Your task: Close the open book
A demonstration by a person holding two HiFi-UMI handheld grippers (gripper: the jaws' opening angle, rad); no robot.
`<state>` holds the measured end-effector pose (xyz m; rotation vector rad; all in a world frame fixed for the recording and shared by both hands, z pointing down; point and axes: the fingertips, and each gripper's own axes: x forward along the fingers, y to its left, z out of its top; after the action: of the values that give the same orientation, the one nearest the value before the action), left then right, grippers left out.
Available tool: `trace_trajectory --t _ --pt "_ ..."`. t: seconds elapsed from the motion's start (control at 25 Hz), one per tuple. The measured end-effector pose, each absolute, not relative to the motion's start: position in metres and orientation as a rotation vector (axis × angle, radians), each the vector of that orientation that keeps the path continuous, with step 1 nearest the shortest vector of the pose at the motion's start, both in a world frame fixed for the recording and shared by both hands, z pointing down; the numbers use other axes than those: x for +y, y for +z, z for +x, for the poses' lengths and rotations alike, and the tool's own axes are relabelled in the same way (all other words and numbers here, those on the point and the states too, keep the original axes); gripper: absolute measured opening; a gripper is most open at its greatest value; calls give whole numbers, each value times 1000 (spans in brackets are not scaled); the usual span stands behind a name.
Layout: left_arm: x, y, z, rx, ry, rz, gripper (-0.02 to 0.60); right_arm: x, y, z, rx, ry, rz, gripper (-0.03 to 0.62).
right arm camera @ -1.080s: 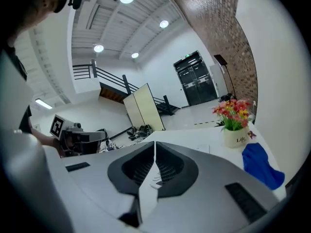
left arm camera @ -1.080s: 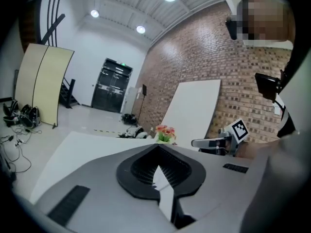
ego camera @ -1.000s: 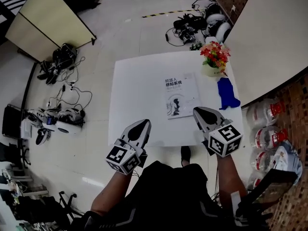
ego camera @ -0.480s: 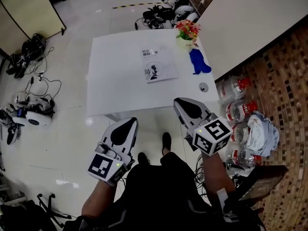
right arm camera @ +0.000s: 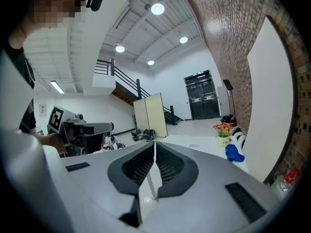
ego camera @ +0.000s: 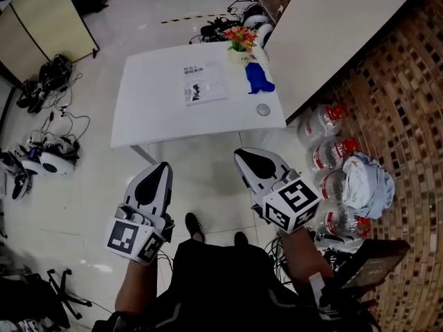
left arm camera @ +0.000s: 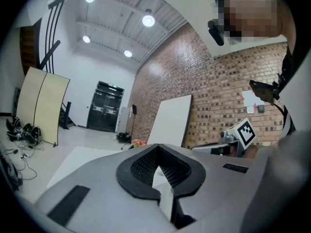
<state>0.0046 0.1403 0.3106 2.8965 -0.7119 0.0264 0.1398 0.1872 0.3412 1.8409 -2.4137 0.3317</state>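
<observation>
The book lies shut, cover up, on the white table far ahead of me; in the right gripper view it is a small pale patch. Both grippers hang over the floor, well short of the table's front edge. My left gripper is shut with nothing in it, its jaw tips meeting. My right gripper is also shut and empty, its jaws pressed together.
A flower pot, a blue cloth and a small round object sit on the table's right side. Water bottles stand by the brick wall. Cables and gear litter the floor at left.
The table and book have drawn away and up in the head view. Both grippers have pulled back from the table's front edge and now hang over the floor, still shut.
</observation>
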Motion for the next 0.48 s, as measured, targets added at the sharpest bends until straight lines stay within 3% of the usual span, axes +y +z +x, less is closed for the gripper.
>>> trace_trajectory --t 0.24,0.48 --pt "236 316 7 -783 106 2869 -6 272 329 149 -2488 282 1789 8" --pt "308 320 -32 -779 155 2876 -6 331 325 114 -2499 250 1802 8"
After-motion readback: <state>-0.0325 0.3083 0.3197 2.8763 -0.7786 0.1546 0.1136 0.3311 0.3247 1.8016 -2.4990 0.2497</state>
